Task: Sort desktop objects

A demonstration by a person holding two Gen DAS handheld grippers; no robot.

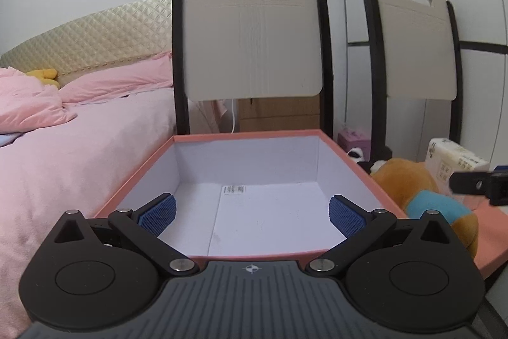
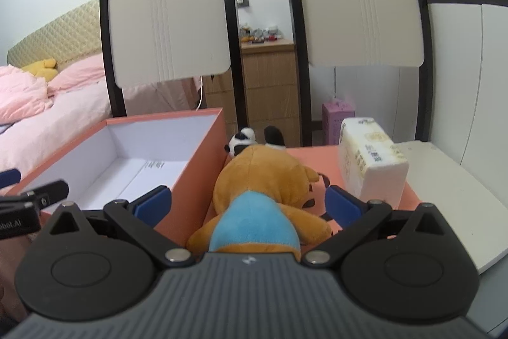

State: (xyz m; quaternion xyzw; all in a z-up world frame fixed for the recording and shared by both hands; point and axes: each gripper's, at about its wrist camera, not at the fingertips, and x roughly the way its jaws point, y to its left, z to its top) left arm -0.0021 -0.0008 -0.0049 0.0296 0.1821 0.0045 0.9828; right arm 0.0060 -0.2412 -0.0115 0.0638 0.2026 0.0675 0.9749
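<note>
The right claw is spread wide with the brown plush toy lying between its 2 blue pads, apparently lined up for a grab. The toy is orange-brown with a light blue patch, lying on the salmon table just right of the box. The left claw hangs spread over the salmon box's white, bare inside. Farther right stands a tissue pack; a small panda toy peeks behind the plush
</note>
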